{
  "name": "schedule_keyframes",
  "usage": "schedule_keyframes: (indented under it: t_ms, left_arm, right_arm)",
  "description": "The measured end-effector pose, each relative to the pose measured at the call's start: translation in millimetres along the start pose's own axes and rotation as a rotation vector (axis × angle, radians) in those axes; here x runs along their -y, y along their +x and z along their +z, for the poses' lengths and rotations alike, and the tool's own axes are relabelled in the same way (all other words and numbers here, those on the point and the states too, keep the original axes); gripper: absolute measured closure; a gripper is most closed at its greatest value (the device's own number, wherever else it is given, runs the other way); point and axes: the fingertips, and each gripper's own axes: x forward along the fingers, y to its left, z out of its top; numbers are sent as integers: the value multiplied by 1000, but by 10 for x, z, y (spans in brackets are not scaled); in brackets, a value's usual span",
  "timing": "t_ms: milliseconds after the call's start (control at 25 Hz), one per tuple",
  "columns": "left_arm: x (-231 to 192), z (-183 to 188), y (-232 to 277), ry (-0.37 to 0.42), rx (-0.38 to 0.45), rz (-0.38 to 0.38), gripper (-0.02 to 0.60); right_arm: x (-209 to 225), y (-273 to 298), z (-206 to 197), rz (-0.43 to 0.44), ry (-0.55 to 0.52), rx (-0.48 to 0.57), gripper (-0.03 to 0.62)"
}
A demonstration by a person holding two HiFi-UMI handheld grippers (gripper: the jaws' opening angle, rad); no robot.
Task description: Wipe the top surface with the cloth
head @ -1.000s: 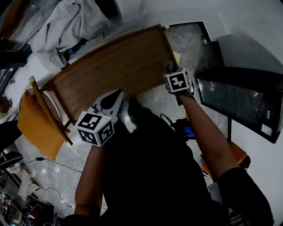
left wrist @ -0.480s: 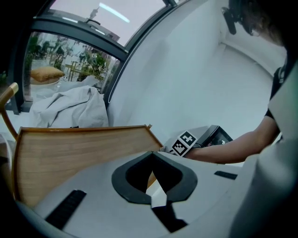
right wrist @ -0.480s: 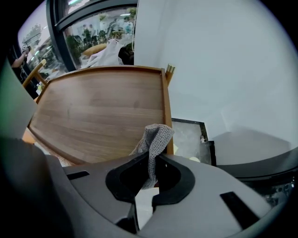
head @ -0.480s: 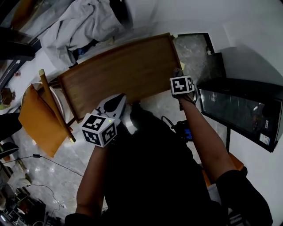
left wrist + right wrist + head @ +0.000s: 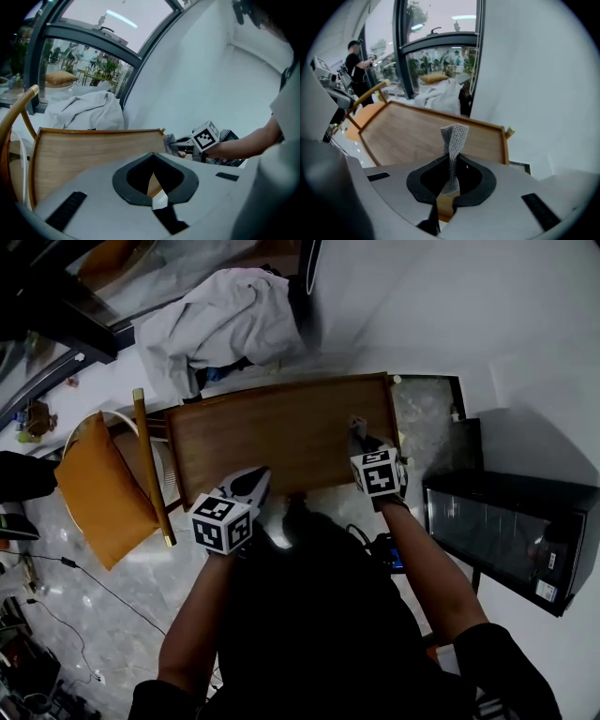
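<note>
The wooden table top (image 5: pixel 281 432) has a raised rim and lies in front of me. My right gripper (image 5: pixel 360 435) hovers over its near right corner, shut on a grey mesh cloth (image 5: pixel 453 137). The cloth sticks up out of the jaws in a twisted strip above the table top (image 5: pixel 422 136). My left gripper (image 5: pixel 251 487) sits at the table's near edge, left of centre, shut with nothing in it. From the left gripper (image 5: pixel 152 158) view I see the table top (image 5: pixel 89 150) edge-on, with the right gripper (image 5: pixel 171 143) at its far corner.
An orange chair (image 5: pixel 98 488) stands against the table's left end. A pile of pale fabric (image 5: pixel 225 320) lies beyond the far edge. A black glass-fronted cabinet (image 5: pixel 506 531) is at the right by the white wall. A person (image 5: pixel 356 75) stands far off.
The head view has swung, so the table sits more level and higher in frame. My right gripper with the cloth has come slightly in over the near right corner. The left stays at the near edge.
</note>
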Motion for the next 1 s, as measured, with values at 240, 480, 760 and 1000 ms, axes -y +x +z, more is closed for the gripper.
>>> schedule_keyframes:
  t_ms: [240, 480, 760, 1000]
  left_arm:
    - [49, 345, -143, 37, 85, 4, 571]
    - [229, 823, -437, 98, 196, 2, 569]
    - [640, 1381, -1005, 210, 328, -36, 569]
    - [940, 1601, -1543, 282, 408, -92, 569]
  right_arm:
    - [-819, -349, 886, 281, -84, 225, 560]
    - [-1317, -1050, 1650, 536, -37, 432, 560]
    - [-1502, -1998, 2147, 688, -40, 649, 560]
    - [-1431, -2717, 2198, 660, -118, 797, 560]
